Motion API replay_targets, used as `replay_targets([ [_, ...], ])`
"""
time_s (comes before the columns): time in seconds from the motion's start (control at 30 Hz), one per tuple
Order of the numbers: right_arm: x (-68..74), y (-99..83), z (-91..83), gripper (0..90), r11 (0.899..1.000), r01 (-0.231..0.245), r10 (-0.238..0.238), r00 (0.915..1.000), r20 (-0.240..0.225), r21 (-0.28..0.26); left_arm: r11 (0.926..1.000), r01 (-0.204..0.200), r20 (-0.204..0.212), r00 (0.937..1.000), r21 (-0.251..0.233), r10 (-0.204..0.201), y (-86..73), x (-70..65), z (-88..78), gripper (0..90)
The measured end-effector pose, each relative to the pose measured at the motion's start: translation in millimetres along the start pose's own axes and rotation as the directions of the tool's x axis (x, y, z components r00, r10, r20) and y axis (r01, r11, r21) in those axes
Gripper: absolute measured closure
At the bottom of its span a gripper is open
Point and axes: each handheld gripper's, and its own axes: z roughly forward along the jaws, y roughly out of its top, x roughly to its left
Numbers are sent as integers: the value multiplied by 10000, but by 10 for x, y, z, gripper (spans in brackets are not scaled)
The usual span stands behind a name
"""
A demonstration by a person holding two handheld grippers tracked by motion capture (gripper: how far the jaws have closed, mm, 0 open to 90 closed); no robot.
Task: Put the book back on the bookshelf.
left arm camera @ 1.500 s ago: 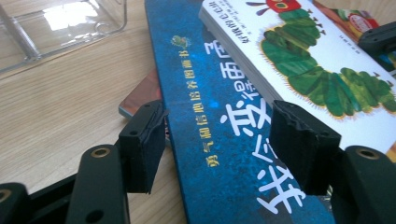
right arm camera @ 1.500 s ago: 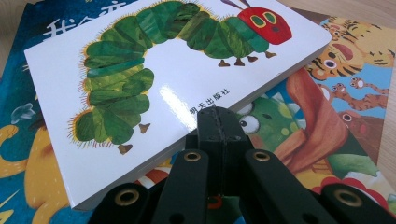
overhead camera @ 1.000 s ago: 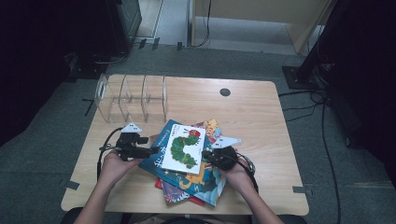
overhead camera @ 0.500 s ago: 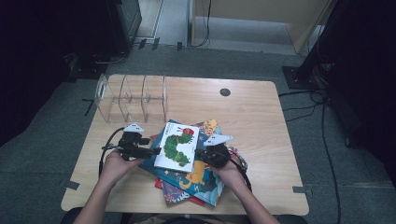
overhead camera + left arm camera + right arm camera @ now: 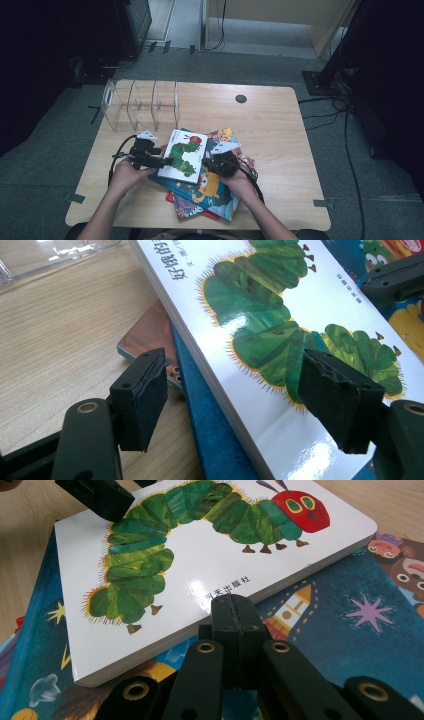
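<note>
Nearest the person, the right claw (image 5: 234, 611) is pressed together with nothing between its jaws, its tip at the long edge of the caterpillar book (image 5: 183, 155). That white board book lies on top of a pile of picture books (image 5: 212, 192) on the worktop (image 5: 280, 130). It looks stiff, light and glossy, probably slippery, so pinching across a side edge seems wisest. The left claw (image 5: 245, 395) is spread, 1 jaw over the cover and 1 beside the edge, touching nothing as far as I can tell. Since 1 second ago the book has swung and slid left. Farther off stands a clear divider rack (image 5: 142, 102).
</note>
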Motion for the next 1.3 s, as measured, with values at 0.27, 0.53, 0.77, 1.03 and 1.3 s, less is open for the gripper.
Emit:
replay_targets([
  [0.27,27,26,42,900,9999,105,-105,9999,-110,-2,9997,180,249,9995,141,-184,28,27,30,279],
  [0.53,43,75,85,900,9995,308,-305,9993,-208,118,9976,510,399,9978,473,-529,67,61,62,245],
  [0.77,42,82,94,900,9995,277,-273,9993,-263,146,9932,915,661,9932,714,-962,54,100,59,245],
  [1.03,60,105,122,900,9994,313,-310,9993,-207,143,9851,1469,916,9837,892,-1550,52,140,84,237],
  [1.3,64,112,124,900,9991,387,-384,9991,-160,196,9783,1562,178,9869,1358,-1601,170,41,42,252],
])
